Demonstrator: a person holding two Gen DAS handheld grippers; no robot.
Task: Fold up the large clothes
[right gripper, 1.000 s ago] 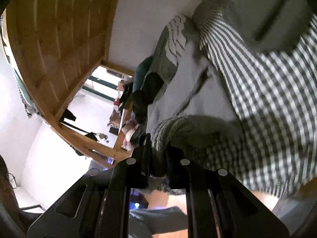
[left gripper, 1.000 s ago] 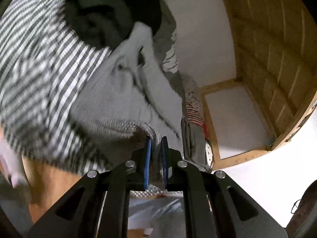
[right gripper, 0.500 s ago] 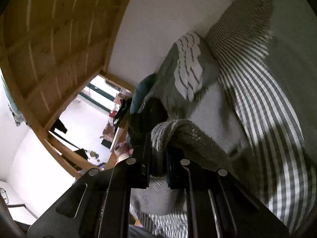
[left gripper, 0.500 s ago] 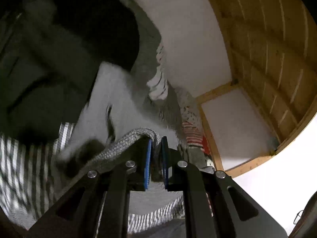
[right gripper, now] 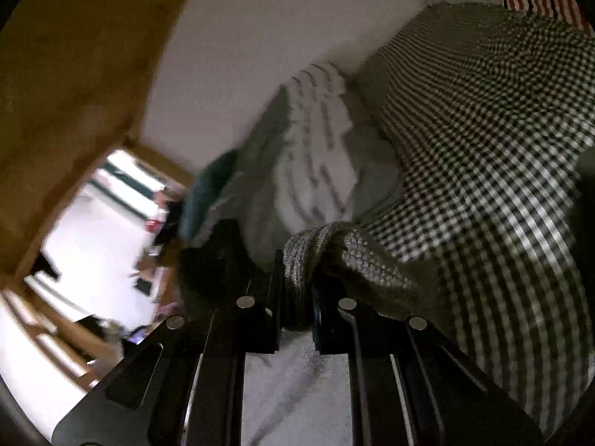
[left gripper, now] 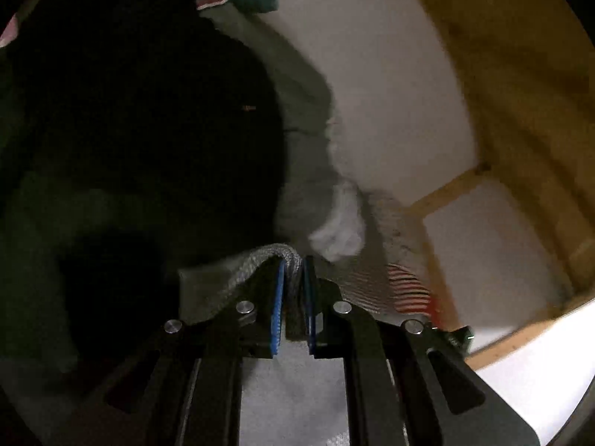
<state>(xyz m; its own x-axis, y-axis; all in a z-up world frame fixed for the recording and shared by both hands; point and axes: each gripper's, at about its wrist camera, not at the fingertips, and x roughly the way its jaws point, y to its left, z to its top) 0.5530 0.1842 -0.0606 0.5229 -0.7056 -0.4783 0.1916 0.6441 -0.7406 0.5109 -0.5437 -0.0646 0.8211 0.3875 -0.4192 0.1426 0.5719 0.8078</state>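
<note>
A grey knit sweater is the garment in hand. In the left wrist view my left gripper (left gripper: 293,278) is shut on its ribbed hem (left gripper: 260,260), and the grey body hangs below the jaws (left gripper: 290,390). In the right wrist view my right gripper (right gripper: 297,282) is shut on another bunched part of the knit hem (right gripper: 353,260), with grey fabric below the jaws (right gripper: 297,390). Both views are blurred by motion.
The bed carries a black-and-white checked cover (right gripper: 483,130), a grey and white striped pillow (right gripper: 319,141) and a dark garment pile (left gripper: 130,130). A white wall (left gripper: 372,93) and a wooden bed frame (left gripper: 520,111) stand behind. A red-striped cloth (left gripper: 409,290) lies near the frame.
Both grippers have carried the sweater hem forward over the bed toward the wall and pillows. The checked cover has dropped out of the left view, which now shows the dark pile.
</note>
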